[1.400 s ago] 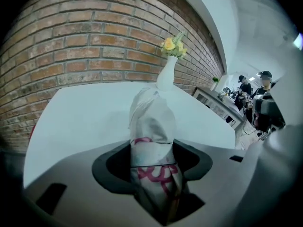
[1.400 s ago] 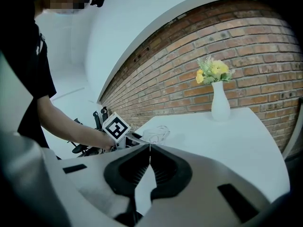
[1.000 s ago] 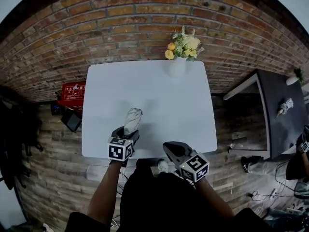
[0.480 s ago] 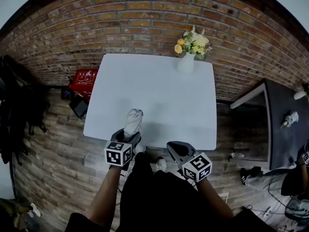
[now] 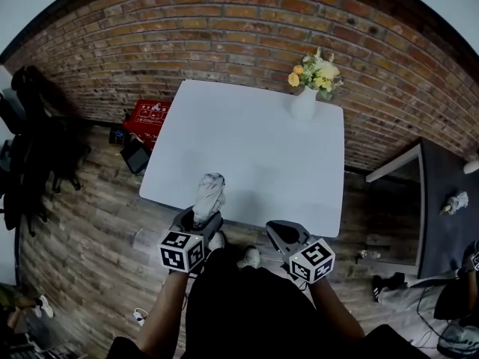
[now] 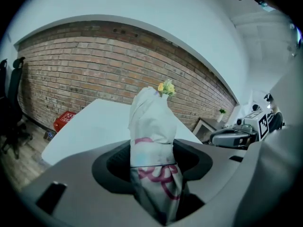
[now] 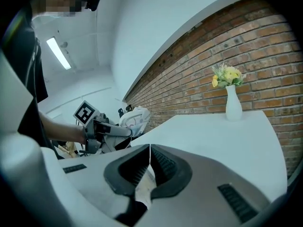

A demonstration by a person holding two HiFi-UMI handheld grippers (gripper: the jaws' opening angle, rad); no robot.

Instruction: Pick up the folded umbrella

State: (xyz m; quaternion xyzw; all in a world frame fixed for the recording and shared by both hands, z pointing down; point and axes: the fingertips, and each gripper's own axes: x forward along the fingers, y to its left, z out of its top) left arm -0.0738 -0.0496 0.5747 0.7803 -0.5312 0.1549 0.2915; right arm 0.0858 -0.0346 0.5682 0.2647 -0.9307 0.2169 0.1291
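The folded umbrella (image 5: 209,194), white fabric with pink print, is held off the white table (image 5: 254,137) over its near edge. My left gripper (image 5: 200,217) is shut on its lower part, and the bundle stands up between the jaws in the left gripper view (image 6: 151,126). My right gripper (image 5: 281,230) hangs just off the table's near edge, to the right of the left one. Its jaws meet at the tips (image 7: 149,146) with nothing between them. In the right gripper view the left gripper (image 7: 113,131) and the umbrella (image 7: 135,118) show at the left.
A white vase (image 5: 305,105) of yellow flowers (image 5: 317,72) stands at the table's far right corner against the brick wall. A red crate (image 5: 150,118) sits on the wood floor left of the table. A dark table (image 5: 441,200) stands at the right, and dark chairs (image 5: 30,148) stand at the far left.
My left gripper has drawn back toward the table's near edge and risen with the umbrella in it. My right gripper has drawn back a little. The table now lies farther off.
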